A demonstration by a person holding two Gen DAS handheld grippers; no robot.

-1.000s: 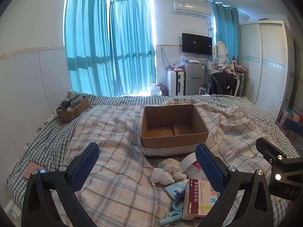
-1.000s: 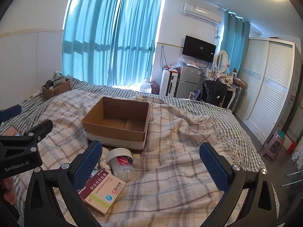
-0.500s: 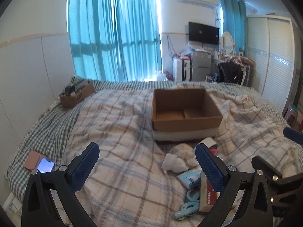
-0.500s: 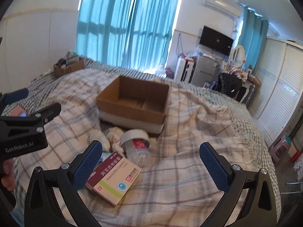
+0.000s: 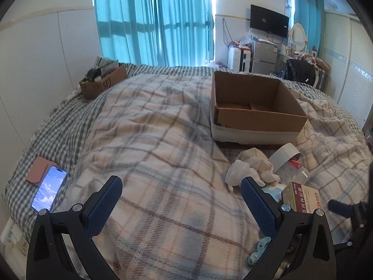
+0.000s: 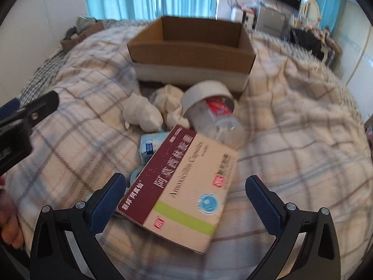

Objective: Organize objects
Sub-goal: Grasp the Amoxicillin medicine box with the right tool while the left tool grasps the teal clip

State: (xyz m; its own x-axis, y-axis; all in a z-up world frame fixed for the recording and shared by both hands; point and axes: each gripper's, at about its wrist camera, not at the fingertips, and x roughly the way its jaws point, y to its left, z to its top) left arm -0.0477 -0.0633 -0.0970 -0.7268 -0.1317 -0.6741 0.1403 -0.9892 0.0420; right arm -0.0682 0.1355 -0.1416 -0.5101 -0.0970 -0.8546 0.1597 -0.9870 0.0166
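An open, empty cardboard box (image 5: 254, 107) (image 6: 191, 46) sits on the plaid blanket. In front of it lies a pile: white socks (image 5: 247, 170) (image 6: 149, 112), a clear jar with a white lid (image 5: 289, 163) (image 6: 209, 109), a maroon and beige medicine box (image 6: 181, 184) (image 5: 300, 200), a light blue packet (image 6: 149, 147) and a pale blue clip (image 5: 258, 249). My right gripper (image 6: 184, 200) is open, its jaws either side of the medicine box, close above it. My left gripper (image 5: 181, 205) is open and empty over bare blanket, left of the pile.
A phone with a pink case (image 5: 46, 179) lies at the bed's left edge. A small cardboard box of clutter (image 5: 102, 79) stands at the far left corner. The left gripper's body shows in the right wrist view (image 6: 23, 121). A wardrobe and desk stand beyond the bed.
My right gripper has dropped and moved in toward the medicine box, which now fills the space between its jaws. My left gripper has shifted left and tilted down; the phone came into view.
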